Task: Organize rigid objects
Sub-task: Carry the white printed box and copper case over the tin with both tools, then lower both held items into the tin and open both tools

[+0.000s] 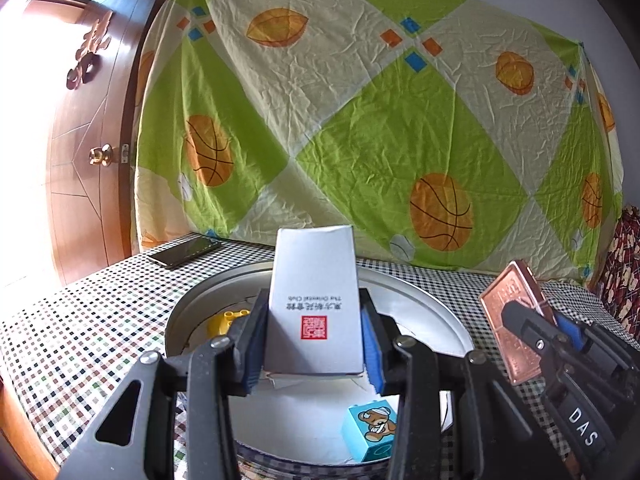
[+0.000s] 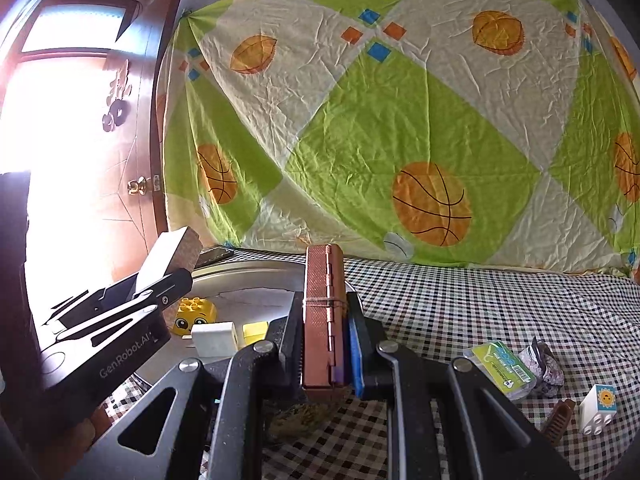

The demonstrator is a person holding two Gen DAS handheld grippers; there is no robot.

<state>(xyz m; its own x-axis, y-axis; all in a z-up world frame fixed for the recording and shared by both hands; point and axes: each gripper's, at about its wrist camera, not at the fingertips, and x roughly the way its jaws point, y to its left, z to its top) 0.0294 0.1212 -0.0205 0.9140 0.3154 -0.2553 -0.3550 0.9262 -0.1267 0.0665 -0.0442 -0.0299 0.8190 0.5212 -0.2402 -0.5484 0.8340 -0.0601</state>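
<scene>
Two grips are loaded at once, and that is your risk. Your left gripper (image 1: 314, 336) pinches a grey box (image 1: 314, 300) by its sides, upright, above the round tray (image 1: 420, 300). Your right gripper (image 2: 326, 344) is pressed tight on a copper case (image 2: 323, 320), held on edge, hinge facing the camera, a rubber band around it.

From the left gripper outward: a blue bear block (image 1: 372, 428) lies in the tray at 5 o'clock, a yellow block (image 1: 226, 320) at 9 o'clock, and a phone (image 1: 184, 252) rests on the checked cloth (image 1: 80, 340) at 11 o'clock. The right gripper and its case sit close at 3 o'clock.

From the right gripper outward: the tray's rim is at 10 o'clock, with a white block (image 2: 214, 338) and a small yellow piece (image 2: 255, 332) inside. A green packet (image 2: 500, 366), a foil wrapper (image 2: 542, 364) and a sun block (image 2: 598, 408) lie on the cloth at 3 to 4 o'clock.

The box is tall and gripped low, so I judge it may tip if you release it high or onto the bear block. The two grippers are near; lowering both together could knock case against box. The thin case may topple if set down on edge.
</scene>
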